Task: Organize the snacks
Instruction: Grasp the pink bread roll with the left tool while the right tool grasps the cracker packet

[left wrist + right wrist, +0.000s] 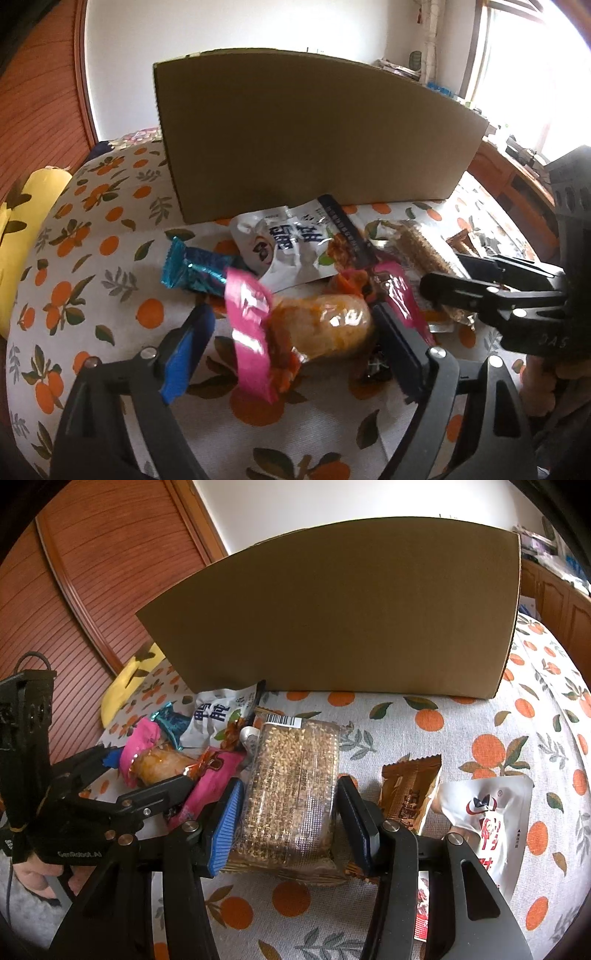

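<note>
One brown cardboard box (332,620) behind snack pile. Left hand-held gripper (291,332) spread around orange clear-wrapped bun (325,325); right hand-held gripper (290,812) pinching clear-wrapped sesame bar (291,786). Open cloth right.

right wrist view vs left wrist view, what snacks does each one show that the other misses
Only the right wrist view shows the white pouch with a red logo at the right, and the brown wafer packet in full.
Only the left wrist view shows the blue foil bar full length, lying on the orange-print cloth.
Both show the cardboard box, the sesame bar pack, the orange sausage pack, the pink wrappers and the white duck pouch. The right hand-held gripper clamps the sesame pack; the left hand-held gripper stands open around the sausage pack.
</note>
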Demonstrator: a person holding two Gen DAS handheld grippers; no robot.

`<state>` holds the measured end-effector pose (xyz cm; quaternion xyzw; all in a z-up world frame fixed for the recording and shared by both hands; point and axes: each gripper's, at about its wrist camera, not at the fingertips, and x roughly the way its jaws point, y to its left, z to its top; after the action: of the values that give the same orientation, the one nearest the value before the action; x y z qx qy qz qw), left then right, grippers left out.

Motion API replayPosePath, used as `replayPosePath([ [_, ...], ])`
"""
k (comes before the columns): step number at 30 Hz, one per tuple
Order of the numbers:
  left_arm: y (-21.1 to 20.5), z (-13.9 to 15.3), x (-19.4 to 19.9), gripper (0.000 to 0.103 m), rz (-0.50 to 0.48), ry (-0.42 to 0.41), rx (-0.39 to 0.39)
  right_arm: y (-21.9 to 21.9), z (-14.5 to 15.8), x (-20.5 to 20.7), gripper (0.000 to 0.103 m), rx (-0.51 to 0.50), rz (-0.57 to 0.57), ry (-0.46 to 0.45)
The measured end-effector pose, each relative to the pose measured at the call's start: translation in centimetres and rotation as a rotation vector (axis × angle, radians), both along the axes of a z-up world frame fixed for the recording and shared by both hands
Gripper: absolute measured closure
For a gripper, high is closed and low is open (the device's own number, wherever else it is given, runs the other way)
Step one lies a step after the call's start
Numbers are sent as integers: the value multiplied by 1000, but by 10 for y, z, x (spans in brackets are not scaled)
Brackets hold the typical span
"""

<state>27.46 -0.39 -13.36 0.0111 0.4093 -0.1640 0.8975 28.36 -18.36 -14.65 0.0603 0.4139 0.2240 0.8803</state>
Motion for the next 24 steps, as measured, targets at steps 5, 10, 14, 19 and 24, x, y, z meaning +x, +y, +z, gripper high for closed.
replayPosePath([
  [5,-3,0,-3,18,-13,-11,6,0,0,0,51,1,0,0],
  [10,-7,1,-9,41,-55,-9,-11,0,0,0,51,1,1,0],
  [14,-14,4,-22,44,-59,-47,48,0,0,0,51,1,1,-1],
  [19,-8,7,-35,44,-33,-69,67,1,0,0,51,1,1,-1],
  [24,-2,15,-47,44,-20,-105,77,1,0,0,53,2,-1,-2],
])
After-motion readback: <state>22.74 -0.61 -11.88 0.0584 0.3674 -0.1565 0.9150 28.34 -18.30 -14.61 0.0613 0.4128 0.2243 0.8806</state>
